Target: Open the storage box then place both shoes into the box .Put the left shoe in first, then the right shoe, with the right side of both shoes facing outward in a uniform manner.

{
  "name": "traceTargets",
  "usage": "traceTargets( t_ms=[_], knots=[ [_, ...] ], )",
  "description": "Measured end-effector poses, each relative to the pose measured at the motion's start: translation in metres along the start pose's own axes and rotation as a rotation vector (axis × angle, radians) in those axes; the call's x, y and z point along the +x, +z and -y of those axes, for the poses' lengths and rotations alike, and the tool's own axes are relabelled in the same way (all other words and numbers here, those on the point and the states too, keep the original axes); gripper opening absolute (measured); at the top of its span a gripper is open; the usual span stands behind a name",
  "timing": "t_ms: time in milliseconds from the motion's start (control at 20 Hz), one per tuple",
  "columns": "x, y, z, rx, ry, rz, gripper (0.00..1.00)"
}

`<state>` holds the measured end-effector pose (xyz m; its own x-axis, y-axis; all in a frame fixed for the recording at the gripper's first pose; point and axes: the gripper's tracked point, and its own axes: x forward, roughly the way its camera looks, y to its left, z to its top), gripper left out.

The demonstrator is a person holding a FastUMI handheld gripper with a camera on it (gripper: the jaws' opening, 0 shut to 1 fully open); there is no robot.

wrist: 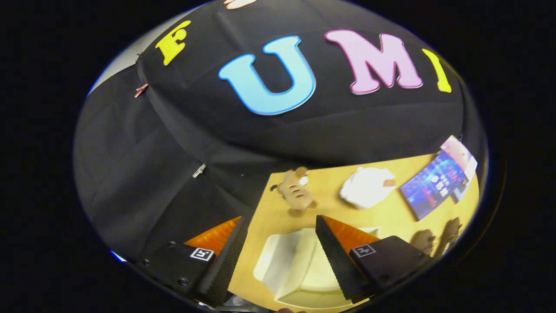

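While spread apart, tool [278, 243] fingers astride the storage box [289, 265].

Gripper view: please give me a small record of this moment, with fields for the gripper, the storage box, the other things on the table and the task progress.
gripper: gripper open, fingers spread, holding nothing
storage box: pale storage box on the table, between the fingers and below them; lid state unclear
table: wooden table
beyond the fingers: striped plush toy, white bundle, blue printed card
beside the box: two brown plush figures
task progress: box not yet grasped
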<state>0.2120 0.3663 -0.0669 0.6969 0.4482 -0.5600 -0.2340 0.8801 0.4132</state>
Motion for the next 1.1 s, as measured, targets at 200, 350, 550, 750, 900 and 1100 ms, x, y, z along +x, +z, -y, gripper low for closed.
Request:
traceTargets(
  t_ms=[200,350,550,750,900,1100],
  knots=[
    [-0.052,0.013,0.083,-0.047,-0.11,0.095,0.98],
    [-0.084,0.004,0.142,-0.074,-0.184,0.117,0.98],
    [-0.117,-0.022,0.216,-0.052,-0.266,0.103,0.99],
    [-0.137,-0.062,0.277,-0.034,-0.352,0.048,0.99],
    [-0.144,-0.097,0.314,-0.042,-0.409,-0.019,0.99],
    [-0.139,-0.152,0.357,-0.039,-0.458,-0.121,0.99]
  ],
)
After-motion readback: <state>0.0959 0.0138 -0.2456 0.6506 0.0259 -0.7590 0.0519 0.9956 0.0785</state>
